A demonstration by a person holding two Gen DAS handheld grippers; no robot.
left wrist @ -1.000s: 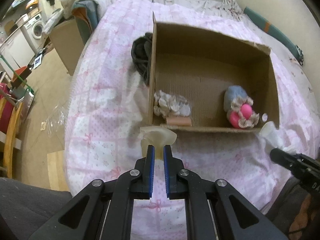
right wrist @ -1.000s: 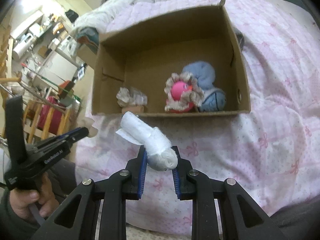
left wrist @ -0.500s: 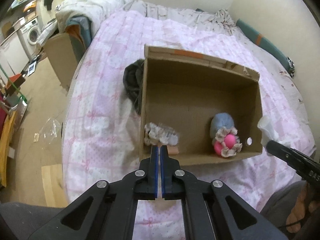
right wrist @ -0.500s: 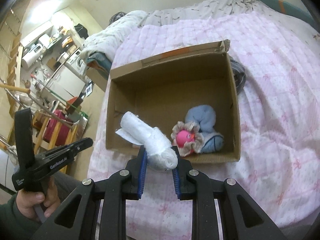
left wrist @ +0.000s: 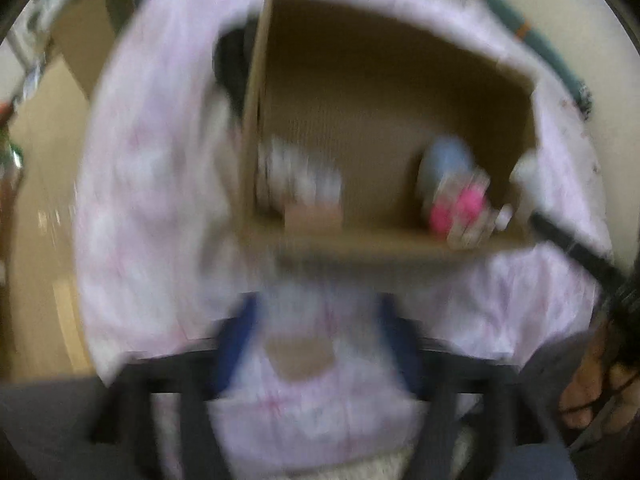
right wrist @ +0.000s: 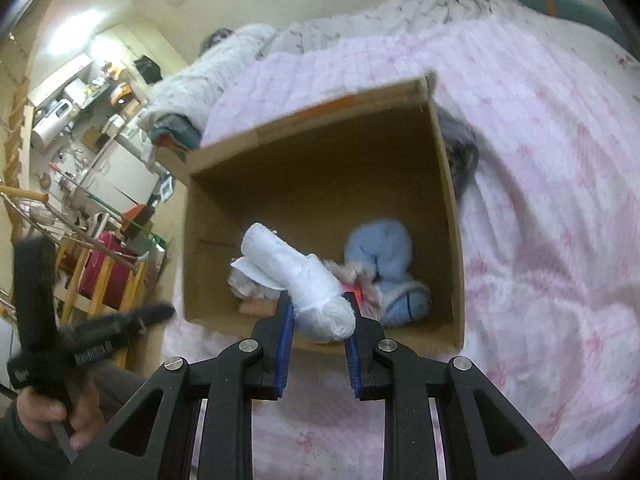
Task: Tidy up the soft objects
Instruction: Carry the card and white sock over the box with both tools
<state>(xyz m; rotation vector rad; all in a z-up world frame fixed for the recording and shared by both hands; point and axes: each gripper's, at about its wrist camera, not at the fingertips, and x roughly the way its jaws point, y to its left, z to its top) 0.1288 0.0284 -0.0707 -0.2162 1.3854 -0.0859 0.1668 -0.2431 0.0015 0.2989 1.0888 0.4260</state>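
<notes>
Since half a second ago the left gripper [left wrist: 316, 320] has gone from pressed shut to jaws opening, with a small tan item (badly blurred) showing between its blue pads [left wrist: 236, 340] over the pink bedspread [left wrist: 152, 184]. Its fingers stand apart, clamping nothing. Between the right gripper [right wrist: 318, 316] fingers sits a white rolled cloth [right wrist: 296, 276], gripped firmly and poised over the near wall of the cardboard box [right wrist: 450, 208]. Inside the box lie a blue plush [right wrist: 384, 252], a pink ruffled toy [left wrist: 466, 204] and a pale crumpled bundle [left wrist: 300, 180].
</notes>
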